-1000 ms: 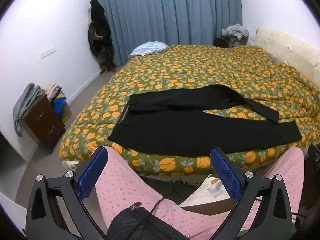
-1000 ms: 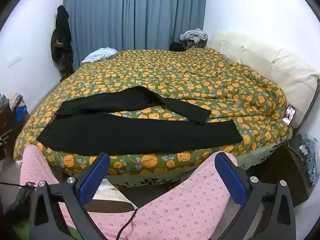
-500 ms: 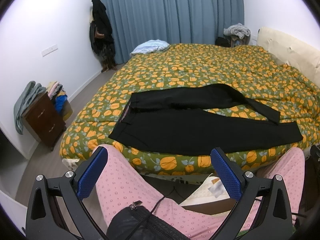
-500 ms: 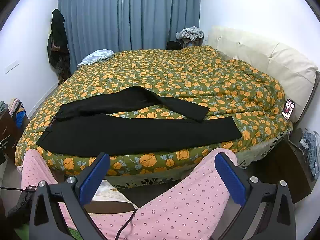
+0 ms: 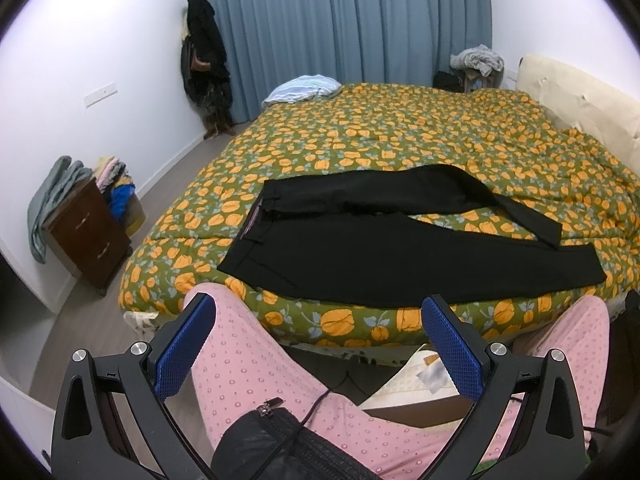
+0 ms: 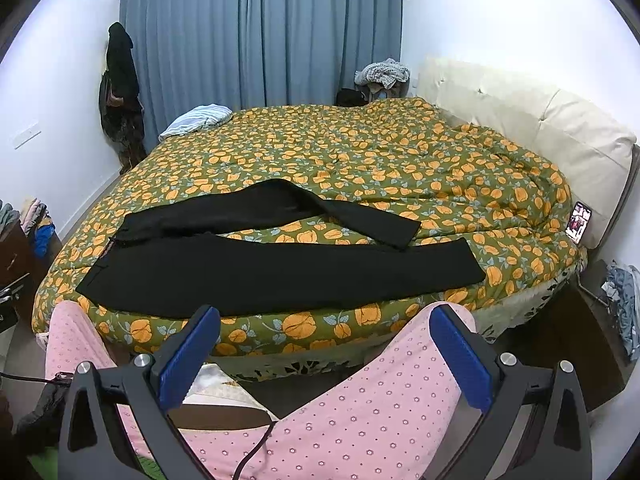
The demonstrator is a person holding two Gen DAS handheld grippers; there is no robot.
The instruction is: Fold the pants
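I had not started folding — the black pants (image 5: 400, 256) lay spread on the bed (image 5: 400, 136), waistband left. Both tools, left (image 5: 320, 344) and right (image 6: 324, 344), were released, well short; next, reach the far leg.

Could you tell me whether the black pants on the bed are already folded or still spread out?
Spread out: the black fabric pants lie flat on the orange-flowered green quilt, both legs apart, none doubled over.

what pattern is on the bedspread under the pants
Orange flowers on olive green bedspread, clearest in the right wrist view.
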